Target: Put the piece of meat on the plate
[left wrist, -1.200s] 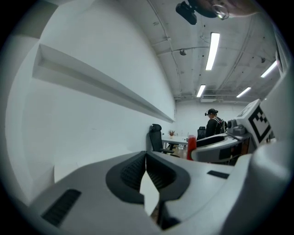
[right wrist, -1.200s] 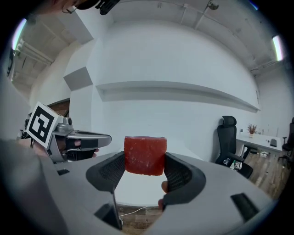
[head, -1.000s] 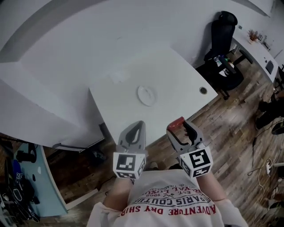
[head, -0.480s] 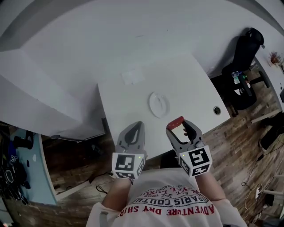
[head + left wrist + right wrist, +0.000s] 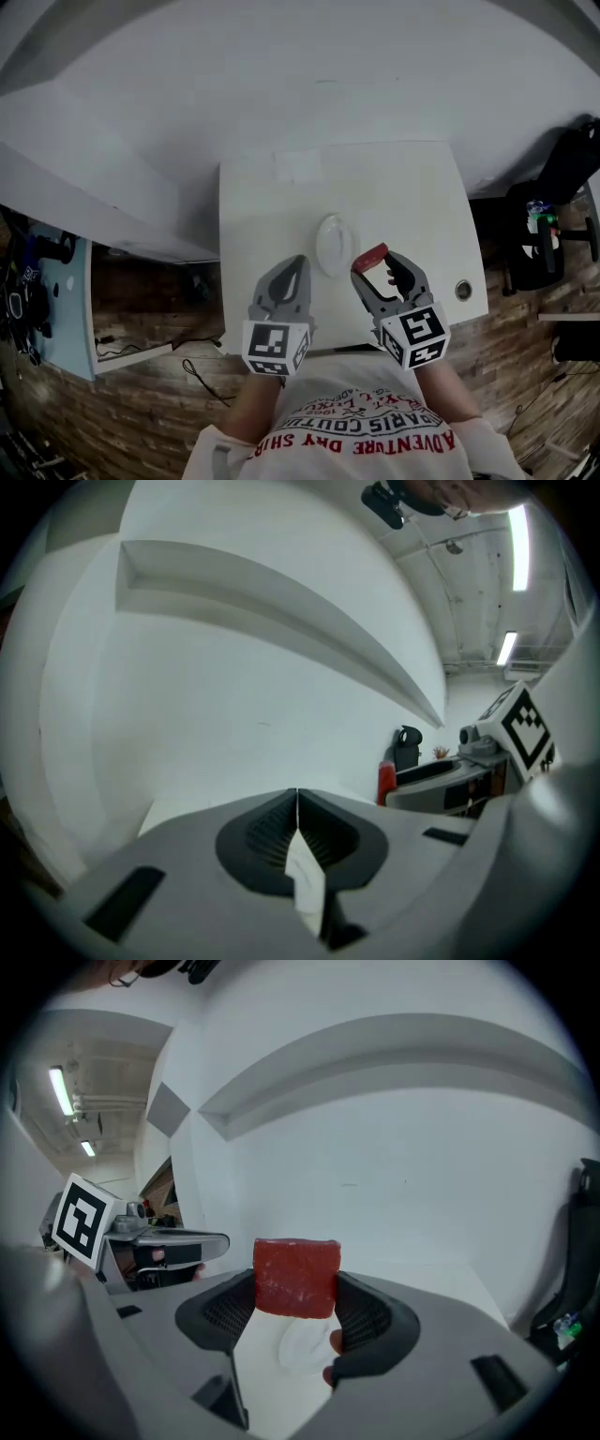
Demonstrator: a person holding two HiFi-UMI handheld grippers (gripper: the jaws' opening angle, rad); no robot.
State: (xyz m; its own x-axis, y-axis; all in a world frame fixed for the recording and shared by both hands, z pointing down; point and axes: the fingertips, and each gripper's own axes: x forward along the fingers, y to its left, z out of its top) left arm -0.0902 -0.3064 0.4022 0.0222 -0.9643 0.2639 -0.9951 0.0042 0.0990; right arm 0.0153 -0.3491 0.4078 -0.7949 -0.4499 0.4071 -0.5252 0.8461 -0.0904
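Observation:
A red block of meat (image 5: pixel 296 1277) is clamped between the jaws of my right gripper (image 5: pixel 298 1290). From the head view the meat (image 5: pixel 371 257) sits at the tip of the right gripper (image 5: pixel 376 263), just right of the white plate (image 5: pixel 334 246) on the white table (image 5: pixel 412 206). The plate (image 5: pixel 302 1346) shows below the meat in the right gripper view. My left gripper (image 5: pixel 289 277) is shut with nothing in it, held over the table's near edge, left of the plate; its jaws (image 5: pixel 296 810) meet in the left gripper view.
A round cable hole (image 5: pixel 462 290) sits near the table's right front corner. A black office chair (image 5: pixel 553 216) stands to the right on the wood floor. A white wall runs behind the table; a light blue shelf (image 5: pixel 66 300) is at the left.
The head view has swung so the table now lies square in front. Both grippers are closer to the plate; the right one still holds the meat.

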